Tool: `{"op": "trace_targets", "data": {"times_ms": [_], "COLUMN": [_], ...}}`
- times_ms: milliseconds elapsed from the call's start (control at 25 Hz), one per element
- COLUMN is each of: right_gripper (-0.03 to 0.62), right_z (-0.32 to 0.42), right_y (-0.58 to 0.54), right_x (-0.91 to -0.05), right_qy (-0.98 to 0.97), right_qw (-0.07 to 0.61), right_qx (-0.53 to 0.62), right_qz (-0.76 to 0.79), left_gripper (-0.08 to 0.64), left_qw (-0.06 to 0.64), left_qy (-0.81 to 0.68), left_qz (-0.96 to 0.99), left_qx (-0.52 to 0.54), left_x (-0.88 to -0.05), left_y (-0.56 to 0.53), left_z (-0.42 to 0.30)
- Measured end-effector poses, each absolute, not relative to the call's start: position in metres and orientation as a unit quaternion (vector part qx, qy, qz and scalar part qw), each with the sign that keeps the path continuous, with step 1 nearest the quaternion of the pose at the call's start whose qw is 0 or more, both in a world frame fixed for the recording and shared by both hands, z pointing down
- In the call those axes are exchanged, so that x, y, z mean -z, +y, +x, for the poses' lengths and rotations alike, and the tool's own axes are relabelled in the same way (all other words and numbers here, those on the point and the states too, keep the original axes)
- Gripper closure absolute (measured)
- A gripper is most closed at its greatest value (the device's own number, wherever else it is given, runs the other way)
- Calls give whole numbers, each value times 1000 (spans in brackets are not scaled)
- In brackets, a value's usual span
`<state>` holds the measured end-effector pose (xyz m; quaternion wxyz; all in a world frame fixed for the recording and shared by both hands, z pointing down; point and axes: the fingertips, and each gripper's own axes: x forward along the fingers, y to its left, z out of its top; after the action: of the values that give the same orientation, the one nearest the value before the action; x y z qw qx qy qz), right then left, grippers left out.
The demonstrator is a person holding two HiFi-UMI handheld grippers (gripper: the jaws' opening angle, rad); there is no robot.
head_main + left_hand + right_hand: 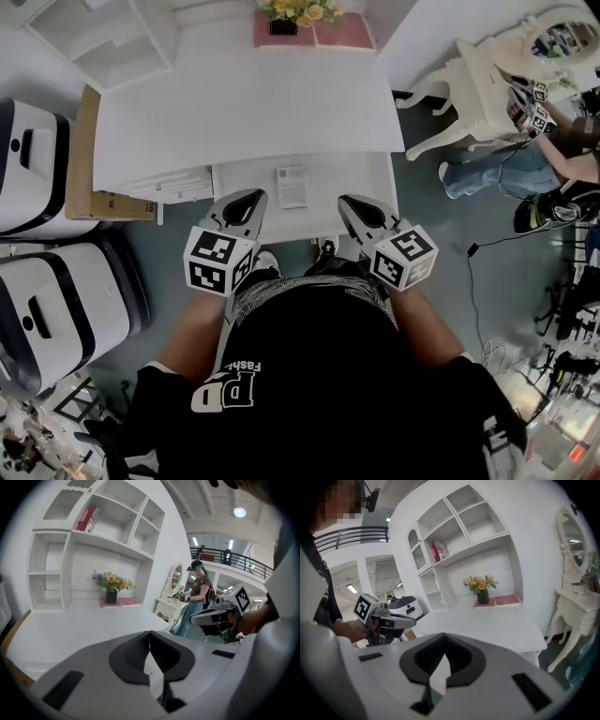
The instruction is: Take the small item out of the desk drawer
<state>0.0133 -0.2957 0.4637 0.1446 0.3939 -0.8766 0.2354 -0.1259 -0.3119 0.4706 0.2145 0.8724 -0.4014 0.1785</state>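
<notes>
white counter (244, 103) backed by a shelf unit (117, 527), with a flower vase (298, 11) at its far edge. the drawer (366, 178) stands pulled out from the near edge, and the small item (292, 186) lies flat inside, about mid-width. the left tool (246, 206) and right tool (361, 211) hover over the drawer's near corners, each with jaws together and nothing between them. a dressing table (478, 84) and another person (525, 169) are past the right edge. the item's print is unreadable, and the drawer front is hidden by the wearer's body.

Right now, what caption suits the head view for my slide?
Left tongs and right tongs, both shut, poised over the open drawer holding a small item.
</notes>
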Motion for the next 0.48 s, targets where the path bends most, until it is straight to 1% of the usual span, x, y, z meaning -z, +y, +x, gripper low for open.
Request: {"op": "trace_targets", "data": {"times_ms": [200, 480], "right_gripper": [584, 584], "right_z": [27, 54], "right_y": [-317, -331], "right_x": [-467, -484], "right_qy": [-889, -895], "right_qw": [146, 156], "right_qx": [-234, -250], "right_qz": [365, 336], "left_gripper": [545, 543], "left_qw": [221, 257], "left_qy": [-427, -456], "left_qz": [852, 817], "left_qx": [-206, -243], "left_x": [-492, -544], "left_y": [-325, -342], "left_z": [-107, -81]}}
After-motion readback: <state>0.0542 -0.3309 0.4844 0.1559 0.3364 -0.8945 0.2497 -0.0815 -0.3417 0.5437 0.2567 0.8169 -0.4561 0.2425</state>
